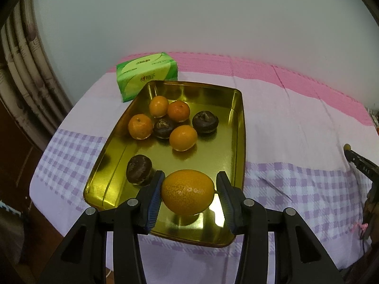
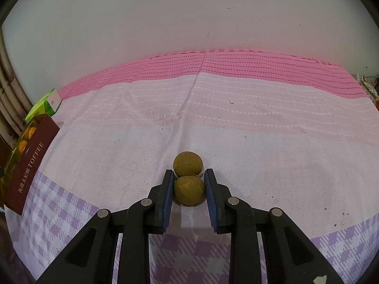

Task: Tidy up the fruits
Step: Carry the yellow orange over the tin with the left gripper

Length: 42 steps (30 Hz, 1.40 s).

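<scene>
Left hand-held gripper [image 1: 189, 184] straddles orange fruit [image 1: 187, 192] over gold tray [image 1: 239, 142], long axis crosswise; jaws apart, right pad clear. Right hand-held gripper [image 2: 189, 179] flanks near brown fruit [image 2: 189, 190]; grip uncertain.

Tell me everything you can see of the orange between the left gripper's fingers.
The orange is oval, bright orange, with dimpled, glossy peel and no visible stem. It lies sideways between the left gripper fingers: the left pad touches it, while a narrow gap shows at the right pad. It sits over the near end of the gold tray, with its reflection below; whether it rests on the tray is unclear.
</scene>
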### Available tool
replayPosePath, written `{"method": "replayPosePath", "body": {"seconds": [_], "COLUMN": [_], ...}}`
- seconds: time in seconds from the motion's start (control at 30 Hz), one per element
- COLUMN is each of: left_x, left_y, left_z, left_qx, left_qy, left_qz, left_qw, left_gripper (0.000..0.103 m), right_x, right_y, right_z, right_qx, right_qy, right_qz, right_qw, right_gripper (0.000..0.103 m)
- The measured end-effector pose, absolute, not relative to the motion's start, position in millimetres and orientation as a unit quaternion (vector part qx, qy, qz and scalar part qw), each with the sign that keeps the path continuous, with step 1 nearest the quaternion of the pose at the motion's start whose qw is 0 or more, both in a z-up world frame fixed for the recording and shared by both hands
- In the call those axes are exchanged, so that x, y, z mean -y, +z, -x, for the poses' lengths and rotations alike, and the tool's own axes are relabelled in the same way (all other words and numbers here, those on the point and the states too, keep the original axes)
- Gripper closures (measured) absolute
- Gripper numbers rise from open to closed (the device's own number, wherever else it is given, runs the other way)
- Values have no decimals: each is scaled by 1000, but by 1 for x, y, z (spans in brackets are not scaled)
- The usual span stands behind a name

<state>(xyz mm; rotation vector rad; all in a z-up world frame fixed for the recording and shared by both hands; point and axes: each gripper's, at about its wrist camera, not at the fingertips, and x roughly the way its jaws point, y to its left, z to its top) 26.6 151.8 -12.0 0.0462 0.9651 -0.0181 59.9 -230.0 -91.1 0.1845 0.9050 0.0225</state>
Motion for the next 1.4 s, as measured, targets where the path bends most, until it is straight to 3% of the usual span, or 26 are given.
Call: {"method": "replayPosePath", "body": {"seconds": [1.4], "left_x": [-149], "left_y": [-26], "left_z": [-31], "left_qx": [-485], "left_qy": [-11], "left_qz": [-29], "left_qw": [874], "left_gripper": [57], "right_x": [230], "right_y": [-93], "right_z": [-59], "right_qx": [-437], "right_qy": [9], "right_qz": [-85], "right_qw": [896], "right_gripper": [78]}}
